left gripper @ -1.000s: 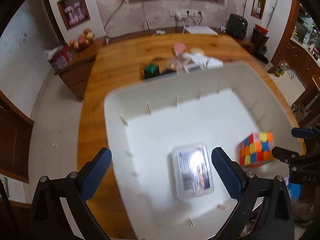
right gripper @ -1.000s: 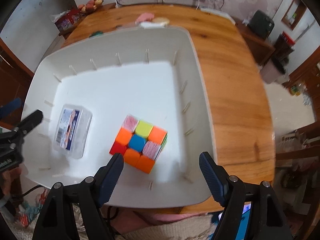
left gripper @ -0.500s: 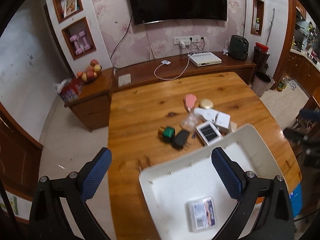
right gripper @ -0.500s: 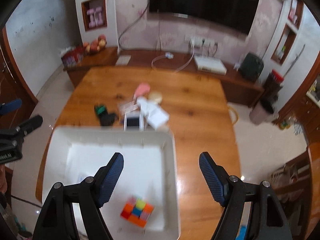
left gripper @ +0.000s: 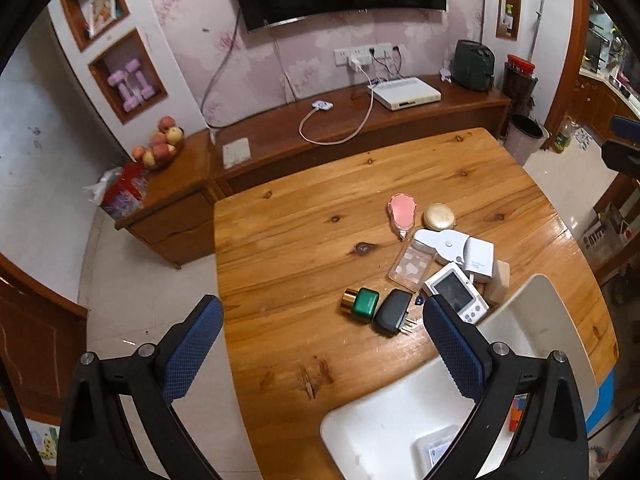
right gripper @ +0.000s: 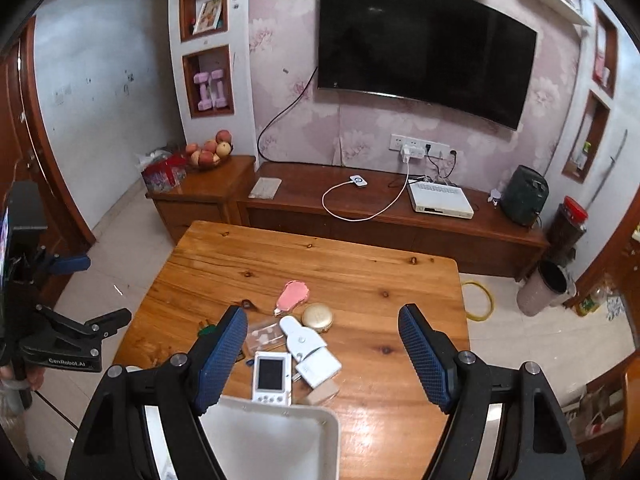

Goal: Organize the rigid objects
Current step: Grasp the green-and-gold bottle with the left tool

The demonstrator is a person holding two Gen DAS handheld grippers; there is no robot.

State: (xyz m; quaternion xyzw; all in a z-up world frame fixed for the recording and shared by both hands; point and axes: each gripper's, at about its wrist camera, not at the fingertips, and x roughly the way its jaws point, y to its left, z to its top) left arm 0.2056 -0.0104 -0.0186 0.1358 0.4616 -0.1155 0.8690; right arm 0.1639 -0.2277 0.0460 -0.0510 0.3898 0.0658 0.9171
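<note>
A white bin [left gripper: 372, 420] stands at the near edge of the wooden table [left gripper: 300, 240]; a clear plastic box [left gripper: 438, 450] lies in it. The bin's rim also shows in the right wrist view [right gripper: 280, 408]. Beyond it lie a white handheld game console [left gripper: 456, 298], a black charger [left gripper: 394, 312], a green bottle [left gripper: 360, 305], a clear case [left gripper: 412, 264], a pink item [left gripper: 402, 210], a gold compact [left gripper: 439, 217] and white devices [left gripper: 478, 258]. My left gripper [left gripper: 320, 344] is open and empty, high above the table. My right gripper [right gripper: 320, 356] is open and empty, above the bin's far edge.
A low wooden cabinet [right gripper: 360, 216] runs along the far wall with a white box, cables and a fruit bowl [right gripper: 208, 152]. A TV [right gripper: 424, 48] hangs above. A bin stands on the floor at right [right gripper: 544, 288].
Both grippers have risen and pulled back from the bin, tilting up. The view went from inside the bin to the whole table and far wall. Both stayed open.
</note>
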